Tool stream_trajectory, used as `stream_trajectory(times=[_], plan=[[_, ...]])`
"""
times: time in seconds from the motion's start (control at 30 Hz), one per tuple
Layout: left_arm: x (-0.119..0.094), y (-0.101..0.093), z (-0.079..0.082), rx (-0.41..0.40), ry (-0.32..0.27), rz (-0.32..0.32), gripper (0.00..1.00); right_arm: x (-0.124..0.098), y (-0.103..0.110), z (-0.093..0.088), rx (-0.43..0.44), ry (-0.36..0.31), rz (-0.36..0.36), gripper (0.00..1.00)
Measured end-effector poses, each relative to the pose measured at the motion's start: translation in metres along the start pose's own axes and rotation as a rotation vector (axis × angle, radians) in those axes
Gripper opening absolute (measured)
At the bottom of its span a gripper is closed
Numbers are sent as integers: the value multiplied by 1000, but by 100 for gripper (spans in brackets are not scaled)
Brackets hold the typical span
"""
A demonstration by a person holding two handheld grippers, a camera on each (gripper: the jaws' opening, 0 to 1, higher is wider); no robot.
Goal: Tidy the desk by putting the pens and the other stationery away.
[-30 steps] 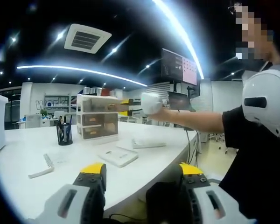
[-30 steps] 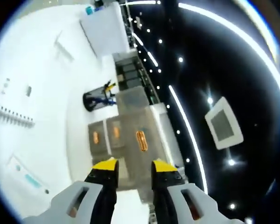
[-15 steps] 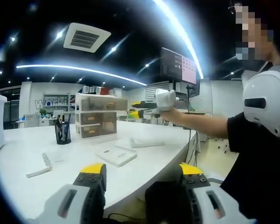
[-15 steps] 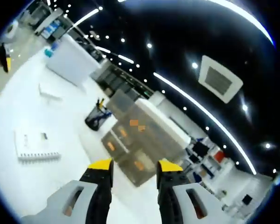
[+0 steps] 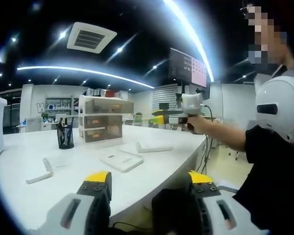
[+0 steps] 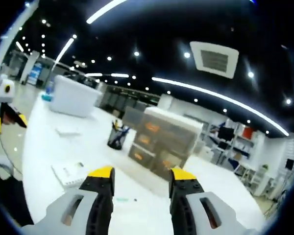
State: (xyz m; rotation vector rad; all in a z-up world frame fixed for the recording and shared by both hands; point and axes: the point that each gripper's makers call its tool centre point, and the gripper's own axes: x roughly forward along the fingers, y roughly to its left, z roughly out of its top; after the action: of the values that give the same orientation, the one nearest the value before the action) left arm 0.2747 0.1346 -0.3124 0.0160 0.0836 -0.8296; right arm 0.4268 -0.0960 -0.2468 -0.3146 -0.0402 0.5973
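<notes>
The person stands at the rounded edge of a white desk (image 5: 152, 171) with a gripper in each hand. In the left gripper view, the left gripper (image 5: 149, 183) is held low at the near edge of the desk, its yellow-tipped jaws spread wide with nothing between them. Out to the right of that view the person's arm reaches over the desk, holding the right gripper (image 5: 167, 115) up in the air above the far edge; from there I cannot tell how its jaws stand. In the right gripper view, the right gripper (image 6: 142, 173) has its jaws parted and grips nothing. It points across the desk toward a small set of clear drawers (image 6: 165, 144), which also shows at the back of the desk in the left gripper view (image 5: 103, 120). Just beside the drawers stands a black mesh pen cup (image 5: 65, 136) with pens in it, seen too in the right gripper view (image 6: 118, 137). A white notebook (image 5: 122, 160) lies flat on the desk nearer the person, and in the right gripper view it lies just left of the jaws (image 6: 72, 172). A thin white bar-shaped thing (image 5: 43, 169) lies to the left of it, and another flat white item (image 5: 153, 147) lies near the far edge, between the notebook and the right gripper. A large white box (image 6: 76, 96) stands at the far end of the desk.
</notes>
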Motion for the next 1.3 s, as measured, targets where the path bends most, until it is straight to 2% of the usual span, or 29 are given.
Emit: stream_trajectory(times=[0.1,0.23,0.33,0.53,0.9,1.17,1.3], plan=[[0,2,-2,-2,4,4,61,-8,9,1,99,-33,36,48],[0,4,-4,-7,7,8,61,-20,11,-1,157,-60,45,48],[1,5,-6,-11,11,8,61,-29,14,0,241,-93,56,49],[2,8,-9,-22,14,14,61,-45,17,-9,274,-104,37,51],[1,17,-11,-34,19,37,61,-72,37,-30,318,-96,16,58],[4,21,-15,-50,24,46,61,-81,50,-49,371,-80,14,58],[5,22,-14,-53,25,49,61,-86,53,-51,377,-83,9,59]])
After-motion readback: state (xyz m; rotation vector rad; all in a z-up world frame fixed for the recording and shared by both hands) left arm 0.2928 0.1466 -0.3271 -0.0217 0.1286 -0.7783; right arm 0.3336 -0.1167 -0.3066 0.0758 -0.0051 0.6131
